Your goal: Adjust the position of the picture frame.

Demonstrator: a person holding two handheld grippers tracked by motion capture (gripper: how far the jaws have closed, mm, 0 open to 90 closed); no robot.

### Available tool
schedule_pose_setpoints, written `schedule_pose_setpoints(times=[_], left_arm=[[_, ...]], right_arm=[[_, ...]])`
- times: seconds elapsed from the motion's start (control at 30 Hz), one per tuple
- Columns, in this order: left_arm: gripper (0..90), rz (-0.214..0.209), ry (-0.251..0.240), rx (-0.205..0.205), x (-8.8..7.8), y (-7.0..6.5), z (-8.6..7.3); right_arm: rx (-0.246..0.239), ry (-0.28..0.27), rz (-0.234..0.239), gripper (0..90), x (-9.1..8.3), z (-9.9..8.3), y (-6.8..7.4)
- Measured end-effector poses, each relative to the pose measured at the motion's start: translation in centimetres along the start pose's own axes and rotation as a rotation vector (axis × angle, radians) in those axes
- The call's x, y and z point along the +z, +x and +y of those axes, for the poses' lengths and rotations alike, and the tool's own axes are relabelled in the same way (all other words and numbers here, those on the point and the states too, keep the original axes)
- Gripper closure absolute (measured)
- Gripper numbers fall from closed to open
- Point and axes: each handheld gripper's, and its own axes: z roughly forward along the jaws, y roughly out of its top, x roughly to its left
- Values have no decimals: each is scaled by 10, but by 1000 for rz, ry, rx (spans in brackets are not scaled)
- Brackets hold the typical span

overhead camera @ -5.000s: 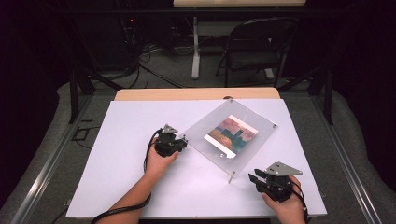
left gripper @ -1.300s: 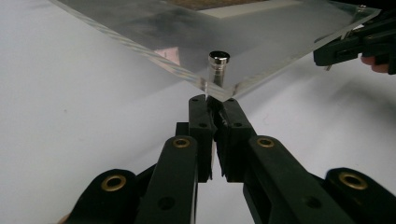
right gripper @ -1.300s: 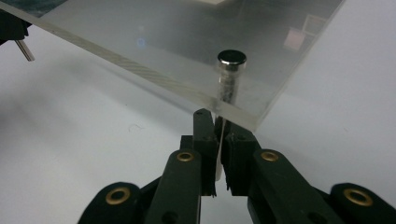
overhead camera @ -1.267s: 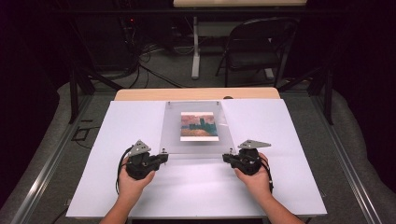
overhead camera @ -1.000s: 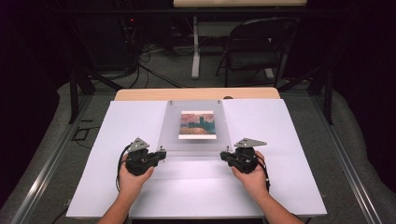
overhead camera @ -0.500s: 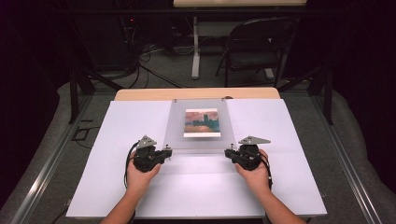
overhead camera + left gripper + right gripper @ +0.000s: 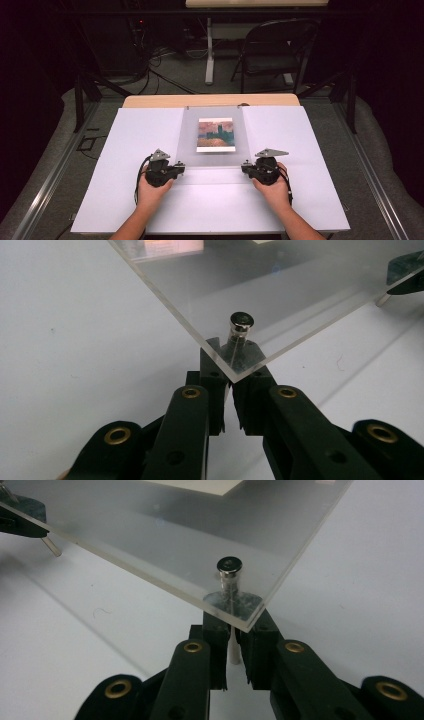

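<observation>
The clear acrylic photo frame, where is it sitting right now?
In the high view the acrylic frame lies mid-table on the white sheet, its near corners at the left gripper and right gripper.

**Site: recording lab**

I work at a table (image 7: 150, 210) covered in plain white, set inside a dark, curtained space. Metal rails (image 7: 50, 180) frame the floor on both sides. Loose cables (image 7: 165, 55) run to black equipment (image 7: 107, 45) behind. A folding chair (image 7: 272, 50) stands unused beyond.
</observation>
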Motion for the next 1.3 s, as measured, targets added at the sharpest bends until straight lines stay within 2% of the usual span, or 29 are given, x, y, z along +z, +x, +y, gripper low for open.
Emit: schedule_pose_setpoints(times=[0.1,0.33,0.5,0.6,0.7,0.8,0.97,1.03,1.13,1.3], left_arm=[[833,4,-1,0,0,0,-1],[775,-5,-10,-37,2,0,-2],[613,-6,-15,-28,2,-3,-4],[494,6,-4,-22,2,-7,-5],[437,14,-5,-13,1,-9,-6],[422,11,-7,-10,-1,-11,-7],[456,4,-9,0,-4,-14,-7],[475,-11,-8,-3,-6,-16,-7],[474,-7,-2,3,-8,-17,-7],[462,-4,-3,-9,-9,-17,-7]], right_arm=[[0,-1,1,811,0,-1,0],[-1,-4,6,750,-2,-2,1],[-12,-7,6,603,-2,-3,7],[-25,-9,-3,505,-3,-4,9],[-26,-19,-8,458,-3,-5,9],[-34,-13,-10,430,-6,-6,9],[-51,-7,-9,427,-10,-7,14],[-64,-19,-11,427,-10,-7,15],[-72,-17,-14,427,-11,-8,17],[-78,-10,-13,427,-11,-8,17]])
